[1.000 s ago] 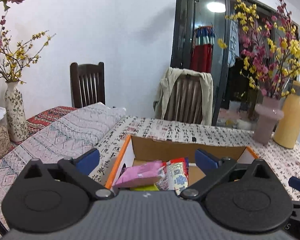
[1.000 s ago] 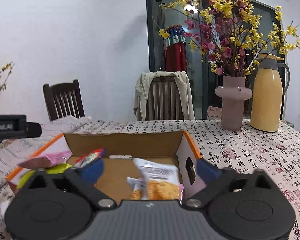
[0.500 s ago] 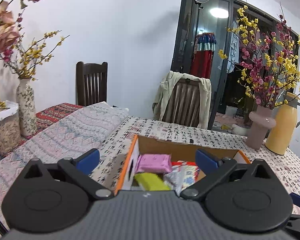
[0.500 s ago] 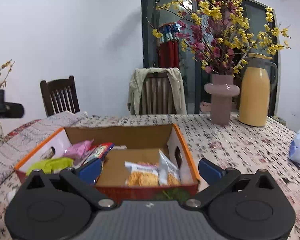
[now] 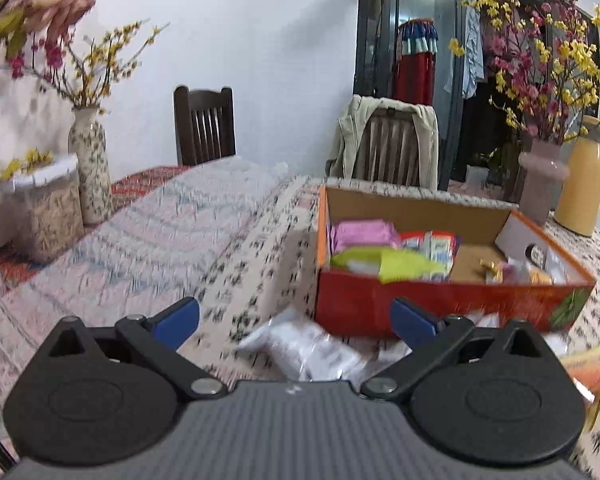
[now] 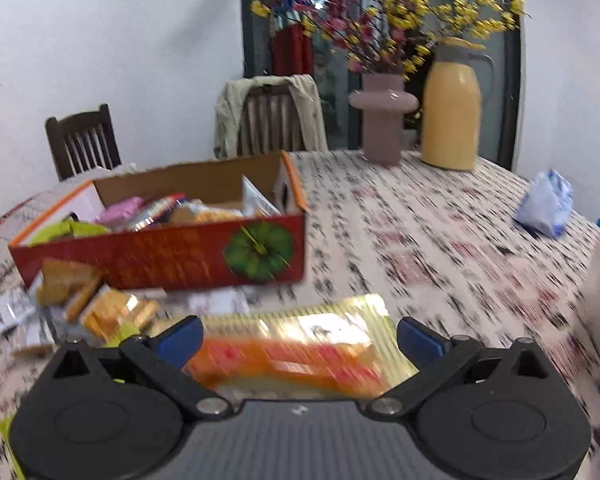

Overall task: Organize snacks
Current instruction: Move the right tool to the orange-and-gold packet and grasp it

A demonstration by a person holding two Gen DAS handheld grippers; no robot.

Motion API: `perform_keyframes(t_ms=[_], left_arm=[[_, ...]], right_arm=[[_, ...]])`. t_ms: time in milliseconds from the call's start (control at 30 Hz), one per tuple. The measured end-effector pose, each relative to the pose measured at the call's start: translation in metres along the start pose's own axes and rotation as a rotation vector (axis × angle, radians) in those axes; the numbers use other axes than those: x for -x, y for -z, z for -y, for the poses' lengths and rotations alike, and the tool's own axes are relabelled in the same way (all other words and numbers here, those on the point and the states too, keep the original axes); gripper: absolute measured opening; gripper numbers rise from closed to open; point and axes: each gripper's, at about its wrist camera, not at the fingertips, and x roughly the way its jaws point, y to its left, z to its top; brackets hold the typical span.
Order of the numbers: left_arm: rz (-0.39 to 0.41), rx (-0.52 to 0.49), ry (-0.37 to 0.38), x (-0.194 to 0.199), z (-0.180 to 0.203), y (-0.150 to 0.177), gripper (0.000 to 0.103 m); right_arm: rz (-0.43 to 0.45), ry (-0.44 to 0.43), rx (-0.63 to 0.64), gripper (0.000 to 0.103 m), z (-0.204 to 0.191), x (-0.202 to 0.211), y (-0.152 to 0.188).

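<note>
Left wrist view: left gripper (image 5: 294, 320) with blue fingertips spread wide, nothing between them; a crinkly white packet (image 5: 308, 346) lies on the cloth below the gap.
Right wrist view: right gripper (image 6: 299, 340) also spread wide, hovering over a flat yellow-and-orange pack (image 6: 300, 346) with a ribbed, glossy wrapper (too blurred to tell whether the tips touch it).
Box: open cardboard box (image 5: 440, 304), red-orange printed outside, plain brown inside, a green round fruit picture (image 6: 259, 251) on its front wall; a cut-out handle hole in the end wall.
Snacks in box: soft pink pouch (image 5: 362, 232), lime-green pouch (image 5: 396, 262), a red-and-white printed packet (image 5: 434, 242), and clear biscuit packs (image 6: 220, 212) at the other end.
Snacks outside: several clear packs of tan biscuits (image 6: 96, 300) heaped on the cloth just in front of the box.
Tablecloth: pale fabric (image 6: 440, 248) printed with black calligraphy characters and red seals, unreadable through motion blur.
Far end: matte pink vase (image 6: 383, 120) of yellow and pink blossoms beside a smooth yellow flask (image 6: 452, 116).
Right edge: crumpled blue-and-white bag (image 6: 546, 204).
</note>
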Motion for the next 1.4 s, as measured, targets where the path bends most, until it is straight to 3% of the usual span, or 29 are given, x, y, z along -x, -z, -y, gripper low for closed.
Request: perform_keyframes(t_ms=[333,733,800,867,1067,1400], left_arm=[[-0.007,0.035,0.057,-0.01,-0.013,0.02,0.103],[-0.018,0.085,0.082,-0.013,-0.021,0.02,0.103],[-0.023,0.087,0.087,-0.014,-0.021,0.02,0.103],[-0.025,0.087,0.09,-0.016,-0.021,0.019,0.103],[-0.028,0.087,0.088,-0.016,-0.021,0.019,0.103],[-0.033,0.091,0.072,-0.018,-0.02,0.019,0.103]], right_arm=[[-0.054,-0.005,0.043,0.103,-0.014,-0.001,0.013],[0.001,0.017,0.039,0.102,-0.03,-0.018,-0.013],[-0.005,0.003,0.056,0.089,-0.035,-0.023,-0.014],[-0.023,-0.006,0.077,0.054,-0.041,-0.027,-0.013],[-0.031,-0.075,0.167,0.028,-0.046,-0.017,-0.005],[-0.064,-0.1,0.264,0.027,-0.012,0.004,0.014]])
